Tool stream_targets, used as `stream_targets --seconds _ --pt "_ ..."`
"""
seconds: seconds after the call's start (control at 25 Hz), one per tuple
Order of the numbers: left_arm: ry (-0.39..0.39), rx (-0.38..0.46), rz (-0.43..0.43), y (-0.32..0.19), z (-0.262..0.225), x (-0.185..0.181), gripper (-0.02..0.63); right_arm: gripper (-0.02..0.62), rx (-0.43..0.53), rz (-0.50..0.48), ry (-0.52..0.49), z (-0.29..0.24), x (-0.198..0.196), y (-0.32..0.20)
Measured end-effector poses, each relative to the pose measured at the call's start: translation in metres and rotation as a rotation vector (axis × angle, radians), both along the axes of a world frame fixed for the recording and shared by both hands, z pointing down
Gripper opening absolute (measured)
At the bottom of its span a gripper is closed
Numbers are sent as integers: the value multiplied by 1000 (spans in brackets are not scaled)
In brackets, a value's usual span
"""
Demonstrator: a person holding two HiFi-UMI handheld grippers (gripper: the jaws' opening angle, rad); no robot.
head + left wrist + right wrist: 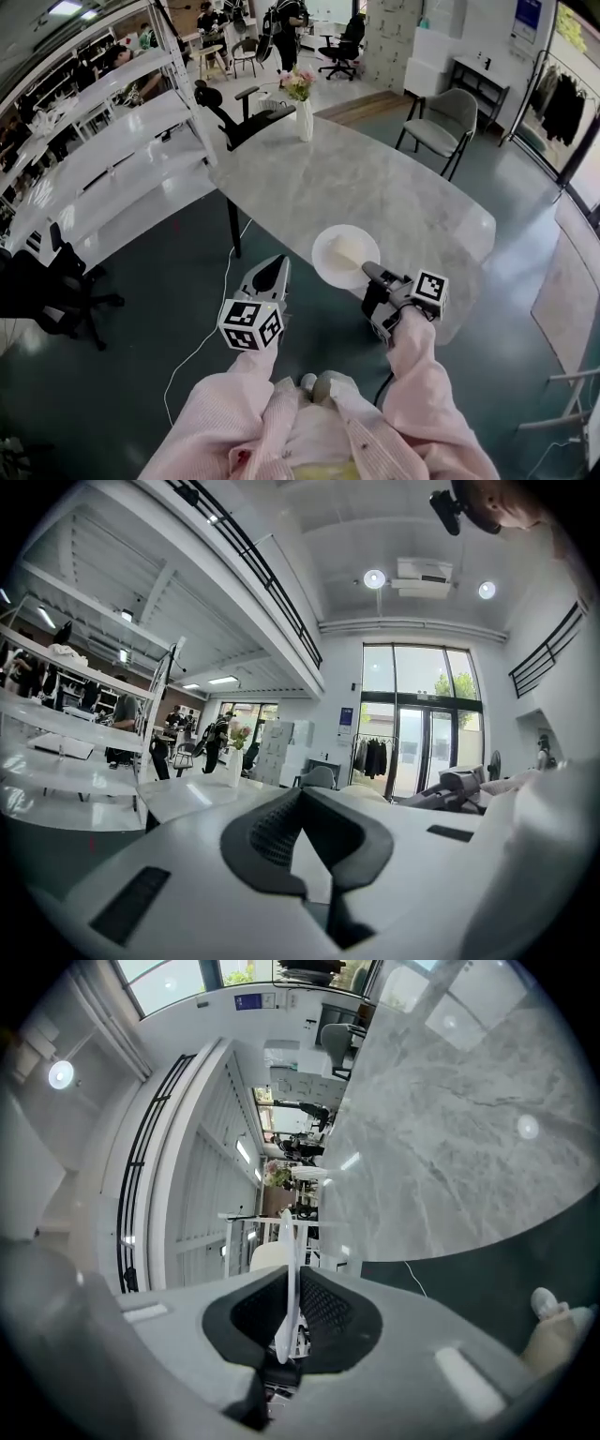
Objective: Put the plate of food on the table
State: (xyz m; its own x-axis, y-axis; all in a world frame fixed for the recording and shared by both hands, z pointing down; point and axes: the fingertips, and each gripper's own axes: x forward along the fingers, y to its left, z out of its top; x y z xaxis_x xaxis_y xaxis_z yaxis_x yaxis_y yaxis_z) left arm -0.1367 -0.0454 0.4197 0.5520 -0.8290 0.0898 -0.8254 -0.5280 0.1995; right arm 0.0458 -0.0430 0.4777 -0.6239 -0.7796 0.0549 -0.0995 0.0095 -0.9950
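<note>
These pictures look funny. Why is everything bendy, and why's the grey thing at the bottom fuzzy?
Head view: the wide lens bows the shelves and marble table. Left gripper view: the left gripper is too near the lens, so it blurs. Right gripper view: the right gripper blurs likewise; lamp glare dots the table.

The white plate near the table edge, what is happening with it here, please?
A person in pink sleeves holds a gripper in each hand. The right claw is clamped on the rim of the white plate, which carries some pale food, and holds it at the near edge of the marble table. Whether the plate already rests on the table cannot be told. The left claw is closed, empty and off the table.
</note>
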Motion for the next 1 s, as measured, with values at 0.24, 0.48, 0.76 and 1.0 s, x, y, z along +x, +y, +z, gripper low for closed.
stream_targets --seconds 0.24,0.48,0.76,1.0 --pt "4 -12 6 -41 5 -3 -3 26 2 23 7 3 1 -38" --pt "9 -43 8 -96 18 1 -3 26 -6 42 19 12 8 -91" --pt "20 -101 12 -174 42 13 -3 26 -31 49 20 29 17 -167" --pt "34 -155 2 -237 54 26 -3 26 -45 40 39 39 29 -227"
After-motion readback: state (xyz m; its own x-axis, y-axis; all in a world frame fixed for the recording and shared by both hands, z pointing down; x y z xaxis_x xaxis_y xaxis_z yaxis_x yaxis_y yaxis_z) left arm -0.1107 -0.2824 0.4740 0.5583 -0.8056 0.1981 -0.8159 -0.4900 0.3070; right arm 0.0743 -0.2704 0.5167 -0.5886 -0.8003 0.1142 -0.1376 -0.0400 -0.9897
